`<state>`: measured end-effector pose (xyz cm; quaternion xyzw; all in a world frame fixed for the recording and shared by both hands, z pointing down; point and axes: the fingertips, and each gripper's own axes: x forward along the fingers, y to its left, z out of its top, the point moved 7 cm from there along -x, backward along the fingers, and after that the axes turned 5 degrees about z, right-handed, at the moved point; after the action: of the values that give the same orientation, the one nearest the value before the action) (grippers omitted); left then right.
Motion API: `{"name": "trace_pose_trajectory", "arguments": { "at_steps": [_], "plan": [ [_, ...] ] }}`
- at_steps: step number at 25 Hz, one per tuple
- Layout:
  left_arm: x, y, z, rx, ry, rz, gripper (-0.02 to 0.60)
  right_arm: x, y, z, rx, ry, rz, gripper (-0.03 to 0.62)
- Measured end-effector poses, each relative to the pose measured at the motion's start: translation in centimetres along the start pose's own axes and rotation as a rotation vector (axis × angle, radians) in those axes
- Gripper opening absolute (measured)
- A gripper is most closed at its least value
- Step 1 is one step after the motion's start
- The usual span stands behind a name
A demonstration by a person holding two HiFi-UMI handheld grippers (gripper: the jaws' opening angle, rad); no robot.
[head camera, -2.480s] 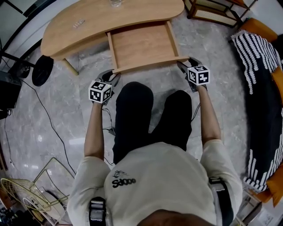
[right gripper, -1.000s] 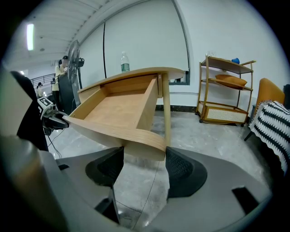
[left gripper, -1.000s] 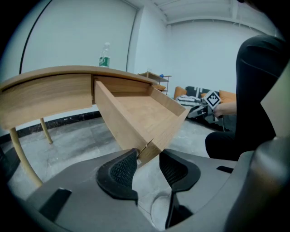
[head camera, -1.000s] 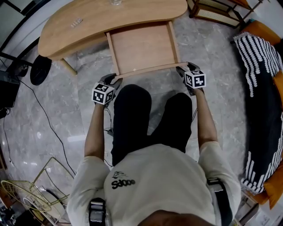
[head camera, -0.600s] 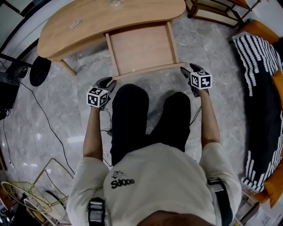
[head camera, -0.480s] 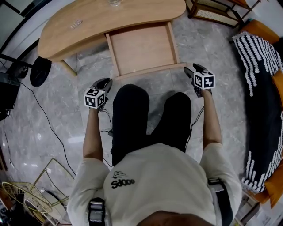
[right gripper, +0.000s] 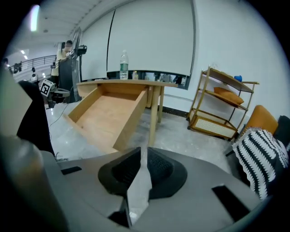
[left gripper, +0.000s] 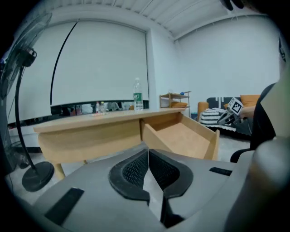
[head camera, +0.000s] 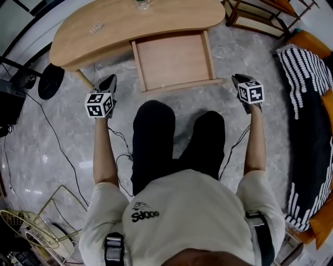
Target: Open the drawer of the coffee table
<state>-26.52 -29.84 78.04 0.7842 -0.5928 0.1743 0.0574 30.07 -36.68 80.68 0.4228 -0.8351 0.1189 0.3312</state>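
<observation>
Drawer (head camera: pixel 174 60) is pulled out from under the worktop (head camera: pixel 130 23) toward my knees, front edge nearest me. Neither claw is touching it. Left claw (head camera: pixel 107 80) hangs off to the left of the drawer's front corner, over the floor near a worktop leg, well apart from the drawer. Its pads are pressed together with nothing between them. In the left gripper view the drawer sits ahead and to the right of the tips. Right claw (head camera: pixel 238 79) is just off the drawer's right front corner, near it but with a gap. Its jaws are closing, only a thin slit remains, and nothing is in it. In the right gripper view the drawer lies ahead and to the left. Inside the drawer I see only bare wood bottom and side walls. A clear bottle (head camera: pixel 141 4) stands upright at the worktop's far edge, with some small thing (head camera: pixel 95 27) lying toward its left end, too small to tell. A shelf rack (right gripper: pixel 222 104) right of the worktop holds an orange cushion on its middle tier.
</observation>
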Motion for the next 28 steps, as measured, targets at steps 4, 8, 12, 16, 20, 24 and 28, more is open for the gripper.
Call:
{"name": "trace_pose_trajectory", "arguments": {
  "at_steps": [4,8,12,16,20,24,28],
  "plan": [
    [-0.3,1.0,4.2,0.027,-0.067,0.031,0.018,-1.6,-1.6,3.8,0.041,-0.111,-0.060,0.009],
    [-0.3,1.0,8.1,0.067,-0.111,0.040,0.018,-3.0,-1.0,8.8,-0.011,-0.241,-0.113,0.006],
    [0.1,0.2,11.1,0.092,-0.145,0.031,0.018,-4.2,1.1,14.2,-0.105,-0.370,-0.110,0.006],
    [0.3,0.0,13.5,0.103,-0.179,0.025,0.018,-5.4,3.9,19.3,-0.207,-0.484,-0.091,0.006],
    [0.6,0.4,15.5,0.117,-0.221,0.021,0.018,-5.8,5.8,22.9,-0.283,-0.545,-0.089,0.006],
    [0.9,1.2,17.3,0.120,-0.280,-0.004,0.018,-4.9,6.6,24.8,-0.290,-0.578,-0.066,0.006],
    [2.4,2.8,19.0,0.191,-0.297,-0.001,0.018,-2.6,6.7,26.7,-0.281,-0.576,-0.070,0.006]
  ]
}}
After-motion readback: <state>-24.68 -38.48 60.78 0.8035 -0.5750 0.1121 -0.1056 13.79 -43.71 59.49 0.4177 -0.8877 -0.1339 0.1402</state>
